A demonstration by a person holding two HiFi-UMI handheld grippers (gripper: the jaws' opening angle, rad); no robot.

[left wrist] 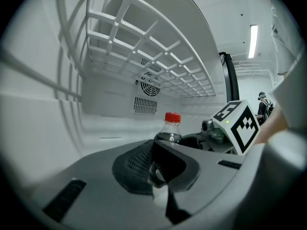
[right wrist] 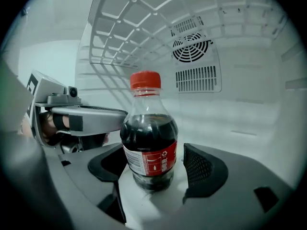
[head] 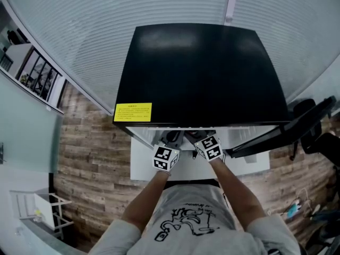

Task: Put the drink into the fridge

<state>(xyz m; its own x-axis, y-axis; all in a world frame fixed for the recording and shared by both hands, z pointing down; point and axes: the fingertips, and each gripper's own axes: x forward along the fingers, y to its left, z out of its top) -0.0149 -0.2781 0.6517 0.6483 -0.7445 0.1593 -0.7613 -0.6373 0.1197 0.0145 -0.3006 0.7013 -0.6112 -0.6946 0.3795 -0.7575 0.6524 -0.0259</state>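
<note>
Bottle [right wrist: 148, 138]: cola, red cap, upright on the floor of the fridge [head: 196, 73], under the wire shelf [right wrist: 144, 28]. Long axis vertical.
Right gripper [right wrist: 157, 169]: nearer of the two. Jaws spread wide, one each side of the bottle's lower body, neither pressing it. A straight pull back should clear it.
Left gripper [left wrist: 156, 174]: jaws together, empty; bottle ahead, slightly right.

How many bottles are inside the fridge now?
1. The bottle stands upright on the floor of the fridge, between the right gripper's open jaws. Corners out of view could hide more.
</note>
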